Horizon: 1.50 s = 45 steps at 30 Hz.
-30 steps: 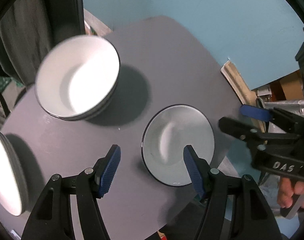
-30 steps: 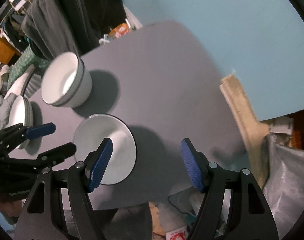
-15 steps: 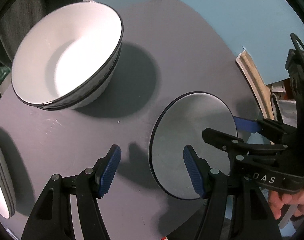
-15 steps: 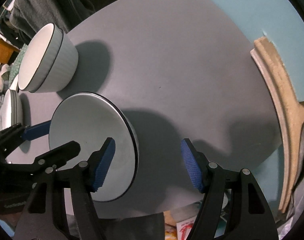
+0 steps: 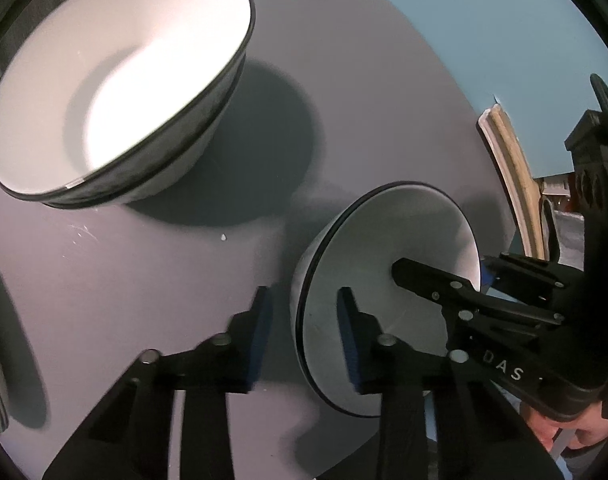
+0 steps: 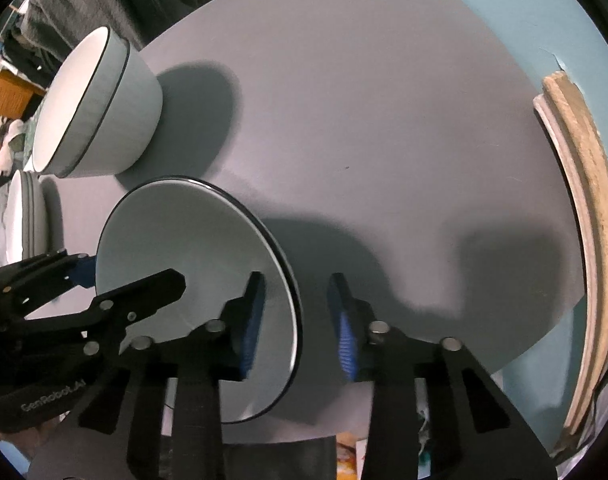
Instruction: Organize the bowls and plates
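Two black handheld grippers with blue pads point steeply down over the near edge of the tabletop, side by side and facing each other. The left gripper [image 5: 304, 320] straddles the left rim of a plate [image 5: 384, 232]: one pad outside, one inside, with a gap on each side of the rim. The right gripper [image 6: 298, 312] straddles the opposite rim the same way, its pads also not touching. Both sets of jaws have just been closing and now stand narrow. Part of the right hand [image 5: 552, 432] shows beneath its gripper's body.
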### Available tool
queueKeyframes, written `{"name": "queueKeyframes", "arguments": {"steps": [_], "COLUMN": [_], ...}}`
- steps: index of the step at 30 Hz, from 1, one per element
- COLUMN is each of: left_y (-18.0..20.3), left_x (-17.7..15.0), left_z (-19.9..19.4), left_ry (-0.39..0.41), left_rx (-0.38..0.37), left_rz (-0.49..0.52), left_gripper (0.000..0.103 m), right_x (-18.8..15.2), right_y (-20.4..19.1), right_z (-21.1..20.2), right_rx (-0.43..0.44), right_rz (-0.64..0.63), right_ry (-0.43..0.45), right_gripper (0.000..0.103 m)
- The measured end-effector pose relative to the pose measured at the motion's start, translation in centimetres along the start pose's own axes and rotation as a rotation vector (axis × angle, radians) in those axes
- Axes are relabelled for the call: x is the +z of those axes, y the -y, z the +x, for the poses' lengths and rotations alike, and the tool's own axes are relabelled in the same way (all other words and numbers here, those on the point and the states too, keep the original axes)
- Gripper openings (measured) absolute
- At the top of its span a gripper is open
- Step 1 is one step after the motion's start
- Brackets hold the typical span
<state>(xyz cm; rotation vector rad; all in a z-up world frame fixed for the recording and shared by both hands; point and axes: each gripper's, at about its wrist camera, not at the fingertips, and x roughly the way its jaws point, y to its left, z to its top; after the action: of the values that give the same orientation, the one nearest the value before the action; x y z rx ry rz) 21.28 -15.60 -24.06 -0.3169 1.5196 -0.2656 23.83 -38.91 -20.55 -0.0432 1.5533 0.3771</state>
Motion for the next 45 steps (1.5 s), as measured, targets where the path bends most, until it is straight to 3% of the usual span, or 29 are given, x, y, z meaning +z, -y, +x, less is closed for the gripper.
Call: {"name": "queueKeyframes", "arguments": {"steps": [2, 11, 27, 29, 32, 36, 45], "left_y": [-0.2, -1.9, -8.4, -8.6, -8.6, -7.2, -7.5], "left_x": [-0.1, -1.3, -6.1, -6.4, -6.6, -6.4, -6.6], "left_z": [0.1, -0.9, -4.6, -4.7, -4.5, -3.4, -2.4], "left_ry": [-0.012, -0.015, 0.023, 0.026, 0.029, 0.025, 0.039], "left_rx": [-0.005, 0.037, 0.080, 0.081, 0.084, 0.084, 0.063], "left_rz": [-0.004, -0.021, -0.181, -0.193, -0.211, -0.230, -0.242], "left_gripper": [0.018, 0.011, 0.010, 0.010, 0.010, 0.010, 0.010], "right_x": [-0.1, -0.9, -1.9, -2.1, -2.9, -1.2, 0.4], "right_y": [0.0, -0.5, -8.1, -6.2, -6.5, -5.9, -7.7], "right_z": [0.1, 0.0, -0.1, -0.4, -0.7, -0.2, 0.8], "right_rx": [0.005, 0.036, 0.045, 0.051, 0.057, 0.062, 0.074], "right_rz": [0.003, 0.022, -0.155, -0.169, -0.185, -0.189, -0.206], "right_ry": [-0.017, -0.030, -0.045, -0.046, -0.049, -0.060, -0.075], "right_gripper": [0.014, 0.007, 0.007, 0.007, 0.007, 0.007, 0.007]}}
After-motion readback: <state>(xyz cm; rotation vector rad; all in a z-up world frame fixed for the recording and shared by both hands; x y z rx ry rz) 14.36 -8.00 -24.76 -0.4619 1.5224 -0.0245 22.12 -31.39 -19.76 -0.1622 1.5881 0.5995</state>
